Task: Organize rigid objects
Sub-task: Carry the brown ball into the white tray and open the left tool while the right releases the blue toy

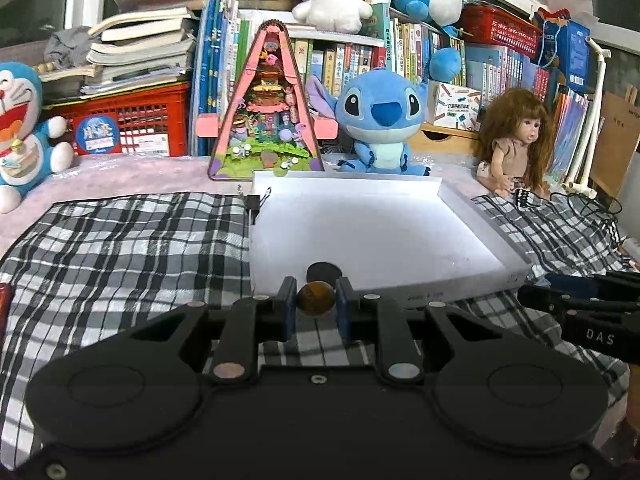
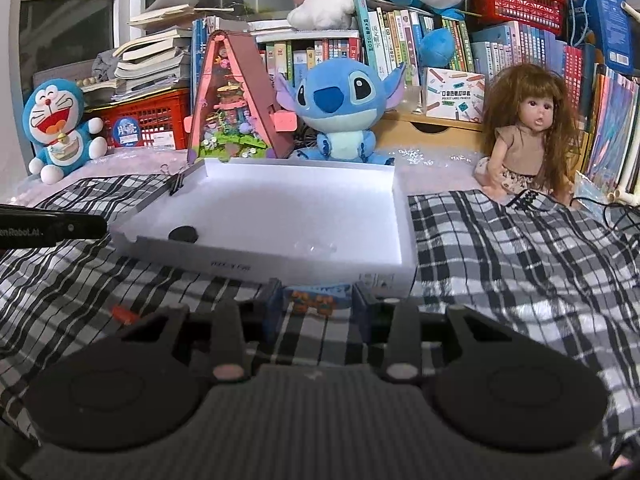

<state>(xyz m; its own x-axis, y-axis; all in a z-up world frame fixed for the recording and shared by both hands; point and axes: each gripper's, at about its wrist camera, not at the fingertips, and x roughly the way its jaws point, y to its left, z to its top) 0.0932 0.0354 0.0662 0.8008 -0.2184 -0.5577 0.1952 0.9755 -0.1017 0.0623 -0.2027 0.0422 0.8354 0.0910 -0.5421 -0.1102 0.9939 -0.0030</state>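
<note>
- Brown and round, a small ball (image 1: 315, 298) sits pinched between my left fingers (image 1: 316, 306), which are nearly closed on it at lower centre of the left view.
- My right fingers (image 2: 316, 306), partly open, clamp a small blue printed box (image 2: 316, 299) at lower centre of the right view.
- Beyond both lies the white tray (image 1: 460, 280) on checked cloth (image 1: 120, 248); a black disc (image 1: 324, 272) rests inside its near edge.
- I judge the ball may roll out of a narrow pinch, or either piece could catch the tray's front wall if carried low.
</note>
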